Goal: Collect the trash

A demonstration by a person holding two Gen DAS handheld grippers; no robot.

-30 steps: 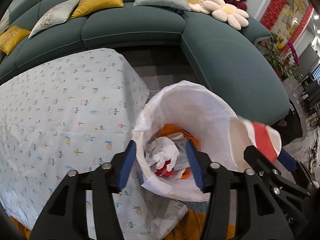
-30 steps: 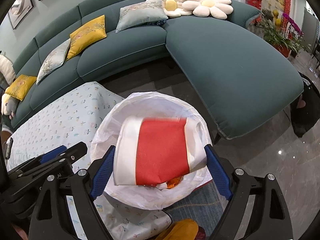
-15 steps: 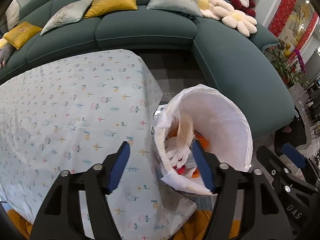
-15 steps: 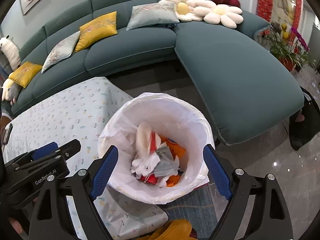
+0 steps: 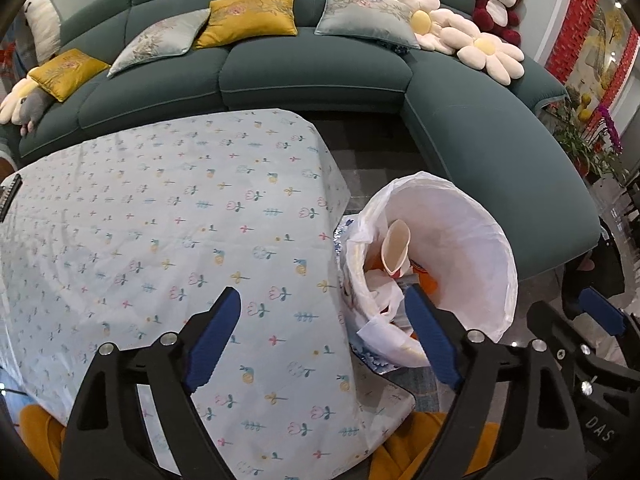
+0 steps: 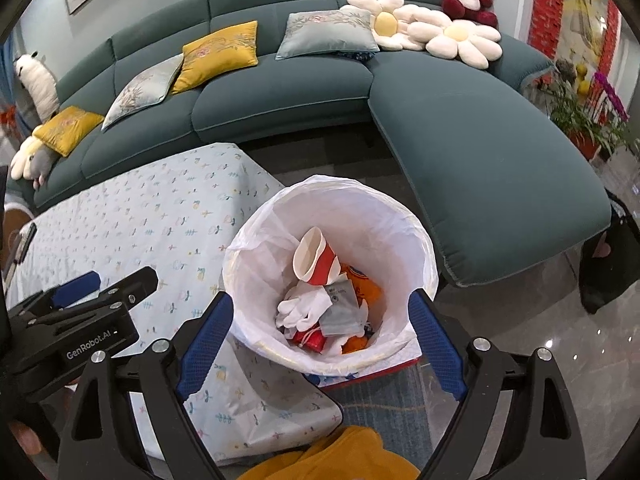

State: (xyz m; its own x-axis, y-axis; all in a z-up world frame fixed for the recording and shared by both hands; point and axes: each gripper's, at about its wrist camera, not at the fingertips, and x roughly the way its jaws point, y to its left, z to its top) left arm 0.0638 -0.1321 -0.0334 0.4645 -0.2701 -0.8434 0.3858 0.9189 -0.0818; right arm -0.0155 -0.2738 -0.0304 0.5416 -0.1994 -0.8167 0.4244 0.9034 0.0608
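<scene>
A bin lined with a white bag (image 6: 400,220) stands on the floor beside the table; it also shows in the left wrist view (image 5: 472,216). Inside lie a red and white paper cup (image 6: 318,258), white tissues (image 6: 304,308), a grey pouch (image 6: 340,308) and orange wrappers (image 6: 364,286). The cup also shows in the left wrist view (image 5: 396,246). My right gripper (image 6: 320,334) is open and empty above the bin's near rim. My left gripper (image 5: 324,336) is open and empty over the table's right edge, beside the bin.
The table wears a pale floral cloth (image 5: 160,220). A curved teal sofa (image 6: 480,120) with cushions and plush toys wraps behind and to the right. A dark object (image 5: 8,196) lies at the table's far left edge. Yellow fabric (image 6: 340,456) lies below.
The right gripper opened and the red and white cup fell into the bin. The left gripper opened wider. Both grippers rose and drew back from the bin.
</scene>
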